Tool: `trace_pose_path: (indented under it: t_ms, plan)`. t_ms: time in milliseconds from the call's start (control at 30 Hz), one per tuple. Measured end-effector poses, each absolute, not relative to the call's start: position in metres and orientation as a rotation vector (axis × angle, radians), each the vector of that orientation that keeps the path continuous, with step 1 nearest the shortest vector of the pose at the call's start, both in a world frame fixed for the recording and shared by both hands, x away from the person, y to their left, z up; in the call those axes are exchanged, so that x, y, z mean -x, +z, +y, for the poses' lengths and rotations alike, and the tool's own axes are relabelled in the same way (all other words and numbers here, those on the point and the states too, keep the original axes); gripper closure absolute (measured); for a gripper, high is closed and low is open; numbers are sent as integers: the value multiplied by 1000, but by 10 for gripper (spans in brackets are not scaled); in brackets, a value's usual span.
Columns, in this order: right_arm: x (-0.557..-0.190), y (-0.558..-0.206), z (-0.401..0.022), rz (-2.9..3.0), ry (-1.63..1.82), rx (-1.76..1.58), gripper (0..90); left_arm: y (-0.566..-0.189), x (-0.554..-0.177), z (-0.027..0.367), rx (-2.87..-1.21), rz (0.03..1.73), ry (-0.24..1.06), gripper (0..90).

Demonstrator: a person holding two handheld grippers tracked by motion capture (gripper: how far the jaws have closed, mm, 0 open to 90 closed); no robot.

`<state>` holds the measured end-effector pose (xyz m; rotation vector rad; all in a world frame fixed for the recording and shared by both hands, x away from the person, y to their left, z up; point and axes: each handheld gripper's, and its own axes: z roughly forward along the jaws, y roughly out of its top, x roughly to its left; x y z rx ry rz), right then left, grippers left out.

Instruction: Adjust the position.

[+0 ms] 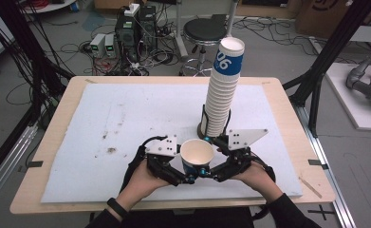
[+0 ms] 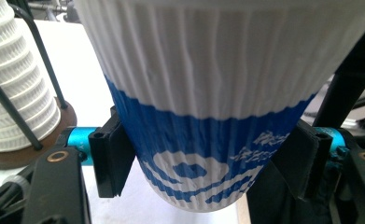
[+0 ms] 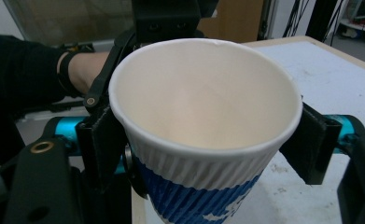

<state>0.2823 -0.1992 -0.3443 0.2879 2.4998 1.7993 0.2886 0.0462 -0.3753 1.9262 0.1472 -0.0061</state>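
Note:
A white ribbed paper cup (image 1: 197, 153) with a blue printed band stands upright and empty between my two grippers, near the table's front edge. My left gripper (image 1: 188, 177) comes in from the left. In the left gripper view its pads press the cup (image 2: 208, 93) low on the blue band, so the left gripper (image 2: 206, 158) is shut on it. My right gripper (image 1: 208, 173) comes in from the right. In the right gripper view the cup (image 3: 203, 107) sits between the pads just under its rim, both pads touching it, so the right gripper (image 3: 203, 144) is shut on it.
A tall stack of the same cups (image 1: 223, 90) leans in a wire holder on a round wooden base (image 1: 203, 129) just behind the grippers. A stained white mat (image 1: 126, 118) covers the wooden table. A stool (image 1: 203, 32), computers and cables sit on the floor beyond.

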Motion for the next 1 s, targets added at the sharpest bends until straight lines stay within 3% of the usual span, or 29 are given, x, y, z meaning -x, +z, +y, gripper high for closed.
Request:
trace_pose_path:
  t_ms: [633,833,1000]
  plan:
    - [-284,-349,-200,2426,2008,-366,217,-372,-288,49,-1862,154,-15,285]
    - [-286,-348,-202,2408,2014,-388,220,-369,-287,49,-1819,173,-11,208]
    - [-285,-349,-201,2398,2024,-385,226,-367,-286,48,-1789,185,-21,193]
